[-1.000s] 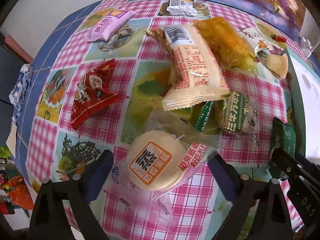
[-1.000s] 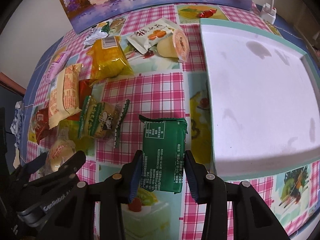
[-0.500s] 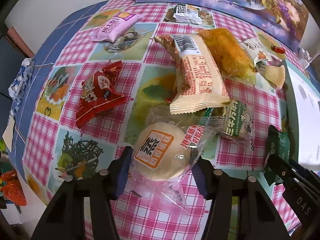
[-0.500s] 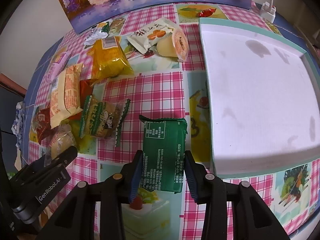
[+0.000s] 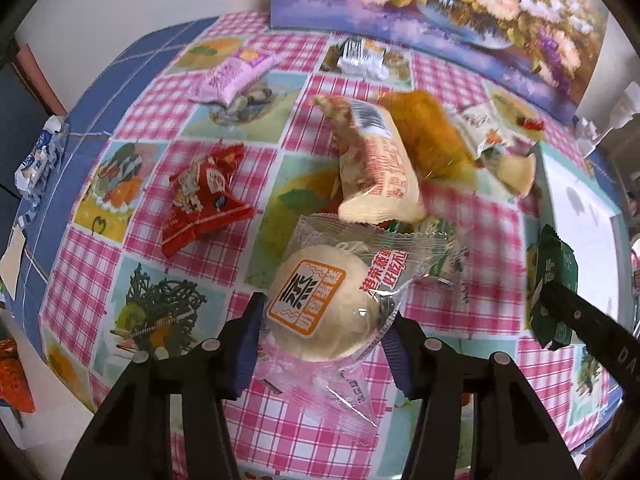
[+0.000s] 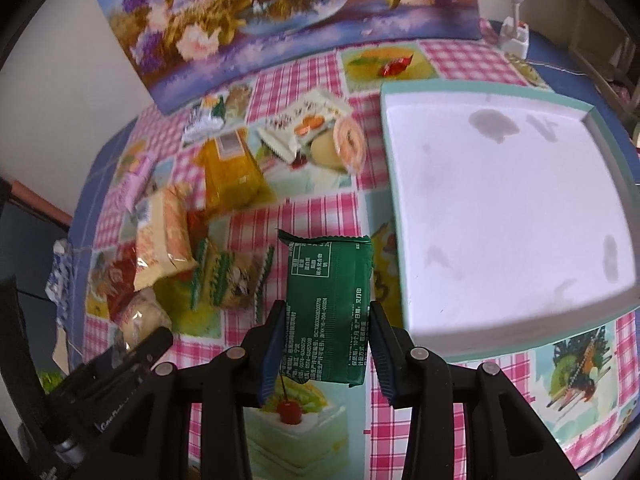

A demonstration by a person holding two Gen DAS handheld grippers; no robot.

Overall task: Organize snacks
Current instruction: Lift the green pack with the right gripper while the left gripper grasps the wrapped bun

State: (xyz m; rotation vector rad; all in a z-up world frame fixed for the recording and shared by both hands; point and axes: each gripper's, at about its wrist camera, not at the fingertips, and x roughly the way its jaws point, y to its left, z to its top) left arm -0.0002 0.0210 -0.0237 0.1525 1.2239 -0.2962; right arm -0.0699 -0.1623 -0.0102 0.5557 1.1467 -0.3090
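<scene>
My left gripper (image 5: 322, 340) is shut on a round pale cake in a clear wrapper (image 5: 320, 304) and holds it above the checked tablecloth. My right gripper (image 6: 326, 340) is shut on a green snack packet (image 6: 328, 304), also lifted; the packet shows in the left wrist view (image 5: 554, 288). A white tray with a teal rim (image 6: 400, 208) lies just to the right of the right gripper. Loose snacks lie on the cloth: a red packet (image 5: 204, 196), a long cream-and-orange packet (image 5: 378, 172), a yellow packet (image 6: 230, 168), a pink packet (image 5: 232, 80) and a green-striped packet (image 6: 230, 280).
A flower painting (image 6: 280, 12) leans on the wall behind the table. A jelly cup (image 6: 348, 146) and a white packet (image 6: 304, 122) lie near the tray's far left corner. A small red candy (image 6: 396, 66) lies at the back. The table edge drops off at the left.
My left gripper has closed on the round cake and lifted it off the cloth. My right gripper has lifted the green packet a little; both views have tilted up toward the painting.
</scene>
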